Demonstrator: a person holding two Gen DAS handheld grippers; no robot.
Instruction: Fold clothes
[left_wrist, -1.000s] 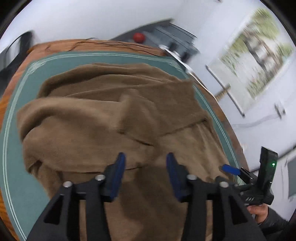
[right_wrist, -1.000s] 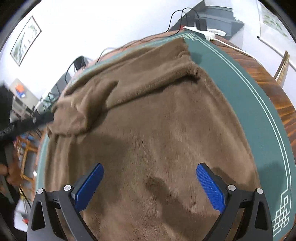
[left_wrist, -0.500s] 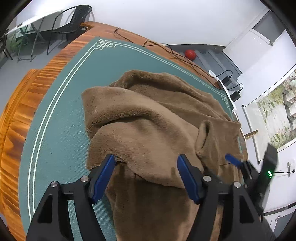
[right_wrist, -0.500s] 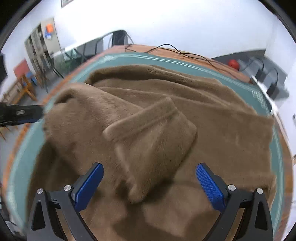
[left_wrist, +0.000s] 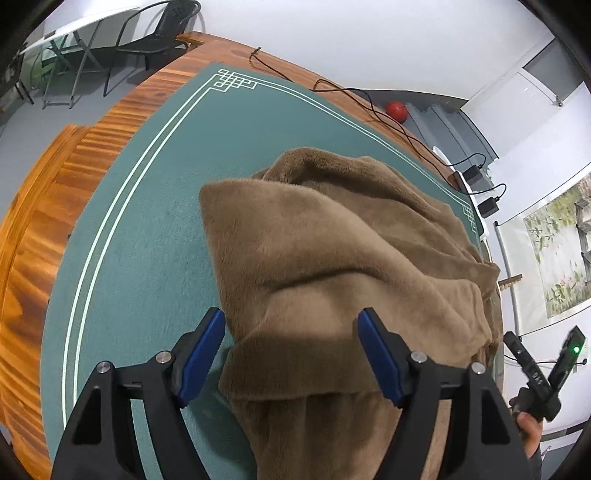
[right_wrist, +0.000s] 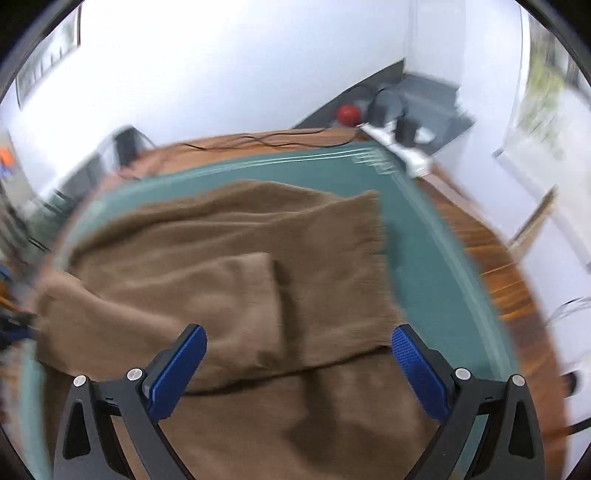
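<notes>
Since a moment ago both my views swung round: brown fleece garment (left_wrist: 332, 266) is now folded over, bunched ahead of my left gripper (left_wrist: 291, 354), jaws wide, empty. Only that view shows bare green mat (left_wrist: 147, 236) to its left. Right gripper (right_wrist: 299, 369), blurry view, gapes empty too, mat free on its right.

Bare mat (left_wrist: 147, 229) left of garment (left_wrist: 332, 258) (cables (left_wrist: 388, 118) far edge).
</notes>
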